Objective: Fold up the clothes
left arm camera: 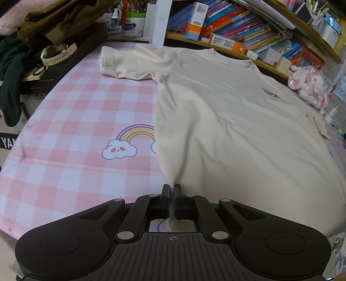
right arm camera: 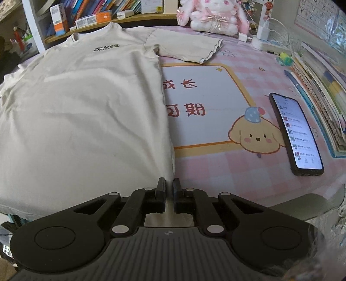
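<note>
A cream T-shirt [left arm camera: 227,121] lies face up and spread flat on the pink checked tablecloth [left arm camera: 71,121], collar far, hem near me. It has a small dark chest logo. My left gripper [left arm camera: 172,188] is shut on the shirt's near left hem corner, with cloth pinched between the pads. The shirt also shows in the right wrist view [right arm camera: 86,112]. My right gripper [right arm camera: 169,183] is shut on its near right hem corner. Both sleeves lie spread out to the sides.
A phone [right arm camera: 295,131] with a lit screen lies right of the shirt, next to a stack of notebooks [right arm camera: 324,101]. A pink plush rabbit [right arm camera: 214,15] and book shelves [left arm camera: 237,28] stand at the back. A watch [left arm camera: 56,54] and dark clothes [left arm camera: 10,75] lie left.
</note>
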`<state>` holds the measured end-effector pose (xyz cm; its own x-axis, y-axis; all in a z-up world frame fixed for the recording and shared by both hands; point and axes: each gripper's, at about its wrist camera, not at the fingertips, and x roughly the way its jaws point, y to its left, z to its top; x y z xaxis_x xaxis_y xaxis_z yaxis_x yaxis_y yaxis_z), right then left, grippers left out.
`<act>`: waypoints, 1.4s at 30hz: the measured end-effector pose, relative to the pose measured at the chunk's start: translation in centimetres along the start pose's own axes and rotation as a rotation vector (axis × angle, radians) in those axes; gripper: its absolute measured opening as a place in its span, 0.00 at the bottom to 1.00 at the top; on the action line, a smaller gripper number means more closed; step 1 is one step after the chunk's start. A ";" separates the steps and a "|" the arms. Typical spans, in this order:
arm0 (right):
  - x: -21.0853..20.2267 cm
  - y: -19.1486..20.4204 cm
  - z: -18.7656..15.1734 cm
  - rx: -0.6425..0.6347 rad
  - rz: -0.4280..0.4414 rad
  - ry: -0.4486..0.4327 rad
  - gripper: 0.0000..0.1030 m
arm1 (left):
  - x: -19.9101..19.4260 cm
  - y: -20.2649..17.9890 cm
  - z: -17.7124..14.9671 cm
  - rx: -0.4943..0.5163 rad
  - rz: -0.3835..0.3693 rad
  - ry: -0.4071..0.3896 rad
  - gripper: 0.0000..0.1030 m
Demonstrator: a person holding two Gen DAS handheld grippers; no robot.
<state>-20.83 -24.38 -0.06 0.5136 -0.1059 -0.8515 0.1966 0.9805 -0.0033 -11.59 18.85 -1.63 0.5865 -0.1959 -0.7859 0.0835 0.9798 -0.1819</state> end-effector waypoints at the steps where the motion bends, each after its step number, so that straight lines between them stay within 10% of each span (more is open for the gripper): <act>1: 0.0 0.2 0.0 -0.006 -0.004 -0.001 0.06 | 0.0 0.1 0.0 0.000 0.001 0.000 0.03; 7: -0.4 0.5 -0.2 -0.004 -0.022 -0.022 0.08 | -1.2 -0.7 0.0 0.017 0.015 -0.065 0.07; 13: -2.7 1.3 0.3 0.013 -0.030 -0.139 0.46 | -3.2 -2.5 0.3 0.056 -0.011 -0.173 0.14; 26: -4.6 4.0 2.1 0.069 -0.066 -0.285 0.94 | -5.1 -6.6 -0.8 0.018 -0.006 -0.291 0.77; 42: -2.3 1.9 3.6 0.053 -0.030 -0.295 1.00 | -4.1 -13.6 -1.9 -0.006 0.141 -0.249 0.82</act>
<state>-18.65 -22.91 3.74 0.7259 -0.1861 -0.6621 0.2547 0.9670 0.0075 -16.71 6.29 2.93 0.7720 -0.0411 -0.6342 -0.0170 0.9962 -0.0854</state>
